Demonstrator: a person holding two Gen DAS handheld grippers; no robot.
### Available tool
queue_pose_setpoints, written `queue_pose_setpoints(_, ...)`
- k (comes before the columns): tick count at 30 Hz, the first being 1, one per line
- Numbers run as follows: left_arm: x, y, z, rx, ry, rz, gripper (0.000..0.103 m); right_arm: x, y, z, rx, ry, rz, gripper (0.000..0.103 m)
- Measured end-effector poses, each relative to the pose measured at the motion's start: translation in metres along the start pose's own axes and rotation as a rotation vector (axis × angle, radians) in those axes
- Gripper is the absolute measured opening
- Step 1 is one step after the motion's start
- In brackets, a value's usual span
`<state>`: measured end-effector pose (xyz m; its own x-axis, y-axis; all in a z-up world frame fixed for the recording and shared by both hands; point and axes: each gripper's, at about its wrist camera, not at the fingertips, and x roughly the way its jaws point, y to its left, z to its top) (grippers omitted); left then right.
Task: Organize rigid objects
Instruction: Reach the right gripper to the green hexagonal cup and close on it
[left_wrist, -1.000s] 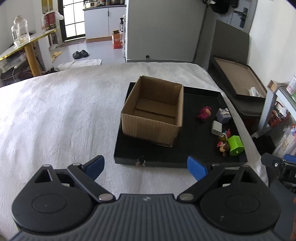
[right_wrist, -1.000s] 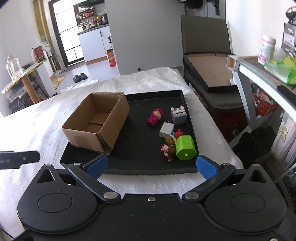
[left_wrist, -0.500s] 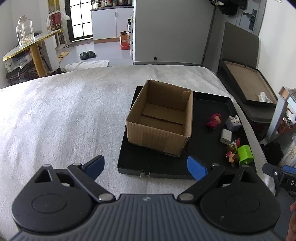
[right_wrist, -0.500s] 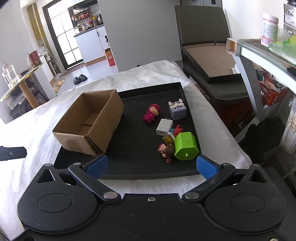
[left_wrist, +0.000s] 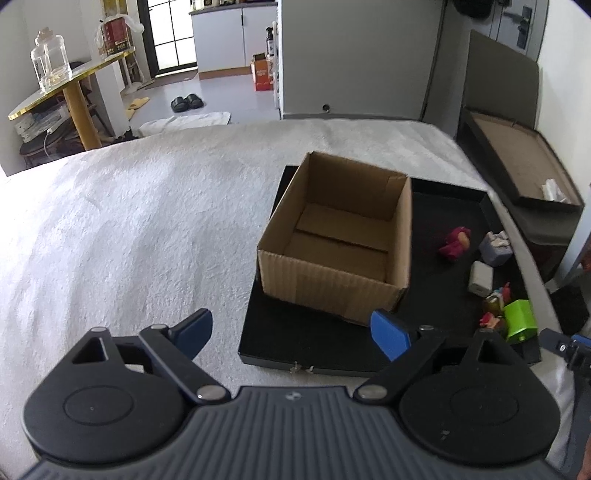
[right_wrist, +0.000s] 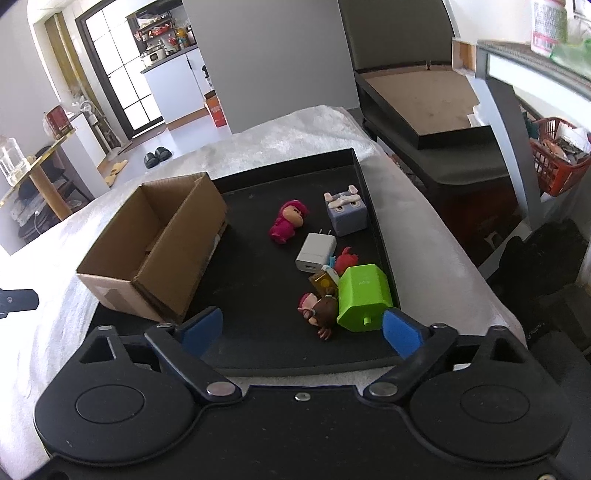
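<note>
white charger (right_wrist: 316, 253) flat, prongs pointing away

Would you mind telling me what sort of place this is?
Probably a lived-in home: a white blanket covers the work surface, slippers lie on the floor, and kitchen cabinets stand beyond.

A home: slippers (left_wrist: 186, 102), kitchen cabinets (left_wrist: 218, 35), bed (left_wrist: 129, 229).

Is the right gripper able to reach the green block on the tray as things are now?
Probably yes. The right gripper is open with nothing between its jaws, which have just been closing a little. The green block lies near its right finger, unobstructed from above. A small brown-haired figure touches its left side and may crowd one finger.
</note>
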<state>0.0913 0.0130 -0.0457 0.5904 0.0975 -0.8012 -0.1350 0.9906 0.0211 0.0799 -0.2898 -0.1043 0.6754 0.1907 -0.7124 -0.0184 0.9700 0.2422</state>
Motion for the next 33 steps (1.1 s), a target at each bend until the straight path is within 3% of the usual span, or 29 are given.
queue_pose_setpoints(10, 0.029, -0.001, 0.005, 0.004, 0.035, 0.031, 0.093, 0.034, -0.014, 0.001, -0.003, 0.025, -0.016, 0.081)
queue_pose_setpoints(23, 0.039, -0.027, 0.032, 0.046, -0.035, 0.045, 0.093, 0.065, -0.040, 0.000, 0.017, -0.045, -0.018, 0.050)
queue_pose_setpoints(33, 0.039, -0.079, 0.022, 0.157, -0.025, -0.023, 0.093, 0.070, -0.052, -0.007, 0.009, -0.042, 0.005, 0.048)
